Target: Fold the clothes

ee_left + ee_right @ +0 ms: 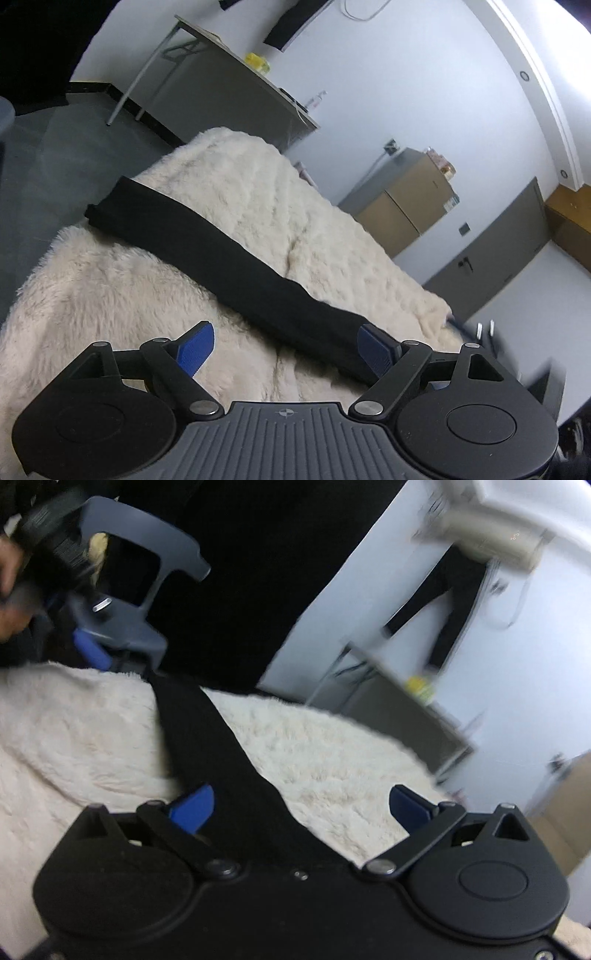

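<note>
A black garment (207, 240), folded into a long narrow strip, lies diagonally across a cream fluffy blanket (122, 280). My left gripper (286, 349) is open above the blanket. The strip's near end rests beside its right blue pad (373, 350), and nothing is pinched. In the blurred right wrist view, the same black garment (207, 738) runs from the far left toward my right gripper (301, 808). It passes loosely between the wide-open jaws. At the strip's far end is a blue finger (91, 650) of the left gripper, held by a hand (7, 572).
The blanket (332, 768) drops off to a grey floor (55, 158) on the left. A grey desk (221, 85) stands by the white wall, with a brown cabinet (410, 199) and a grey door (498, 251) to the right. Dark clothes (443, 605) hang on the wall.
</note>
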The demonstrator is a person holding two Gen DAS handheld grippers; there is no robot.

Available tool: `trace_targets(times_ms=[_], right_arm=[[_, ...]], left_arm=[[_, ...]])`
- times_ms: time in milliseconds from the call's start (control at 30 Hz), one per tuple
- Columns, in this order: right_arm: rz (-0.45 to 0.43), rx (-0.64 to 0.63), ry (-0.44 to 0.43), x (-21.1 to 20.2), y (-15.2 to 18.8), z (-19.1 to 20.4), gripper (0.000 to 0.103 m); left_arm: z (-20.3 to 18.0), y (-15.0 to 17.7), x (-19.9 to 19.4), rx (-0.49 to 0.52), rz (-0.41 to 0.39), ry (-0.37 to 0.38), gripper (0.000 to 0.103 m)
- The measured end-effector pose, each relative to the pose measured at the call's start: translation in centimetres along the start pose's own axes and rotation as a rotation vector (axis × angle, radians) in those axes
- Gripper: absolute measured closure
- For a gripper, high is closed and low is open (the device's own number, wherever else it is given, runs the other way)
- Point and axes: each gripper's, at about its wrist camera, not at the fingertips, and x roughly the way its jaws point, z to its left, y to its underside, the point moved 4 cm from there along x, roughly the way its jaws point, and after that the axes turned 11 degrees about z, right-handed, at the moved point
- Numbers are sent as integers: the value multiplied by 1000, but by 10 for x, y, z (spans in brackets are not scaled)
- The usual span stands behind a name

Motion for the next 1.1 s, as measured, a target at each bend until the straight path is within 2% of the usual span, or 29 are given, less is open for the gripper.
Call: trace_targets(times_ms=[67,100,233,367,467,500,533,567,700,867,900,933,967,1000,1033,1100], right_arm=[[150,29,-160,8,-8,-56,0],[214,32,-209,13,-9,-77,0],[372,-42,-256,22,-7,-124,0],[483,-56,-355,35,-8,-146,3],[563,-25,-420,53,7,-158,21],[604,1,-452,61,13,-162,39],[635,15,-470,67,17,-164,51],[661,27,-481,74,22,-165,54],[740,52,-545,97,45,-162,55],[819,84,-620,119,66,-149,44],[847,88,-627,124,72,-146,50],[870,107,-653,127,77,-143,63],[881,130,-682,127,79,-143,71],[887,139,-688,125,80,-143,94],[884,135,-689,121,79,-144,100],[848,105,-677,112,70,-149,101]], left_arm=[[-1,2,0,3,8,6,22],[0,3,4,5,22,-2,22],[-2,4,4,11,30,-9,22],[-3,3,0,9,22,-3,22],[-1,4,4,5,47,-16,22],[-1,4,6,8,53,-25,22],[-2,5,6,14,54,-31,22],[-2,5,6,17,53,-33,22],[-2,6,9,17,52,-51,22],[0,7,16,22,83,-78,22],[-1,7,18,25,90,-82,22],[-1,8,20,32,98,-89,22],[-1,8,21,35,103,-90,22],[-1,8,22,38,107,-91,22],[-1,8,23,39,110,-92,22],[-1,8,26,42,117,-94,22]])
